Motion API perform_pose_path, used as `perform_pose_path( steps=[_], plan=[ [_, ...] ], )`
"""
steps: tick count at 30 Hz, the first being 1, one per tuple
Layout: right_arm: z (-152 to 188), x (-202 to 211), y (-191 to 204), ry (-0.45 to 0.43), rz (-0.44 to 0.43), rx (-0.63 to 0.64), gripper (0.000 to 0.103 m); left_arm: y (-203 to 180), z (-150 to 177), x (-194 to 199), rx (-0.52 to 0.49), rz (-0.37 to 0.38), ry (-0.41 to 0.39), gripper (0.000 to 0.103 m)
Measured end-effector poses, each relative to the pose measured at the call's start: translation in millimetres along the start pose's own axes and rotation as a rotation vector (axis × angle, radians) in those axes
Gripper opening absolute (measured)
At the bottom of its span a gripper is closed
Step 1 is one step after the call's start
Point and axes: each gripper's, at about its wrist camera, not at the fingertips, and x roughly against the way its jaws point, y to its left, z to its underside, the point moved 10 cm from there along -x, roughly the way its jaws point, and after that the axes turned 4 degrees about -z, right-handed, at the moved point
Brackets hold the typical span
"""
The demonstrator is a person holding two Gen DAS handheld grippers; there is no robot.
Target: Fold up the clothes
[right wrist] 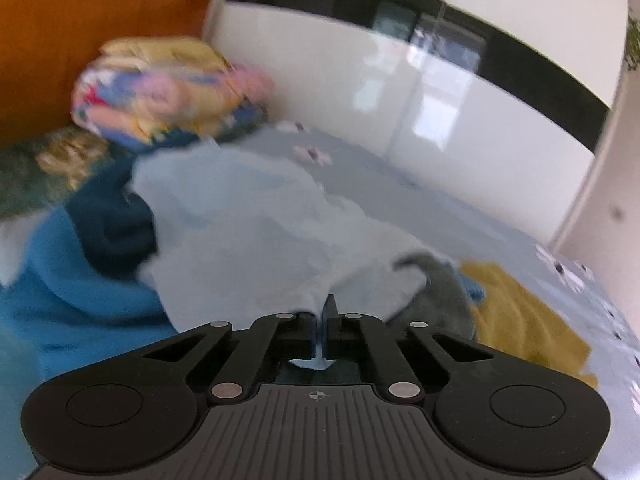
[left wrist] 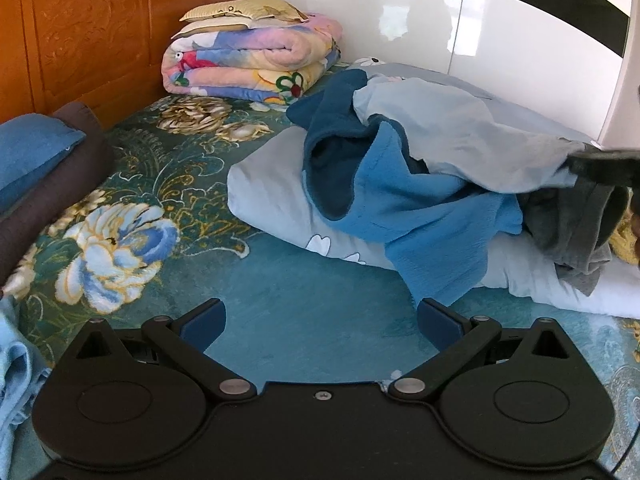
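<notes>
On the bed (left wrist: 280,320), our right gripper (right wrist: 320,320) has its jaws clamped on an edge of the pale blue shirt (right wrist: 248,216), heaped near the wall-side edge. The left gripper (left wrist: 320,316) hovers, jaws apart. We judge the cloth light, limp; best pinched at hems.

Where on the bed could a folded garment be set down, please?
Free: the teal bedspread ahead of the open left gripper, between the dark bolster and the pale pillow. Crowded: the clothes pile on the right, and the folded quilt by the headboard.
</notes>
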Motion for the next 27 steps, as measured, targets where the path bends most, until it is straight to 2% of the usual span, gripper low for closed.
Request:
perform_pose_path(
  steps=[8, 12, 14, 21, 23, 27],
  plan=[
    [-35.3, 58.4, -8.2, -0.128, -0.144, -0.058, 0.001, -2.5, -11.8, 22.2, 0.002, -0.012, -0.038, 0.101],
    [-50.2, 93.7, -26.9, -0.174, -0.194, -0.140, 0.001, -10.0, -17.2, 40.1, -0.007, -0.014, -0.055, 0.101],
    [-51.3, 113.6, -38.7, -0.181, -0.216, -0.186, 0.001, -14.0, -19.0, 52.8, -0.003, -0.021, -0.059, 0.101],
    [-40.1, 196.8, -81.9, -0.193, -0.280, -0.211, 0.001, -25.5, -17.7, 111.5, 0.048, -0.018, -0.116, 0.101],
    [-35.4, 218.9, -93.7, -0.194, -0.287, -0.207, 0.001, -31.8, -11.6, 134.8, 0.040, -0.017, -0.134, 0.101],
    [-30.1, 267.3, -115.0, -0.220, -0.319, -0.183, 0.000, -42.9, 10.8, 178.0, 0.037, -0.032, -0.119, 0.101]
  ],
)
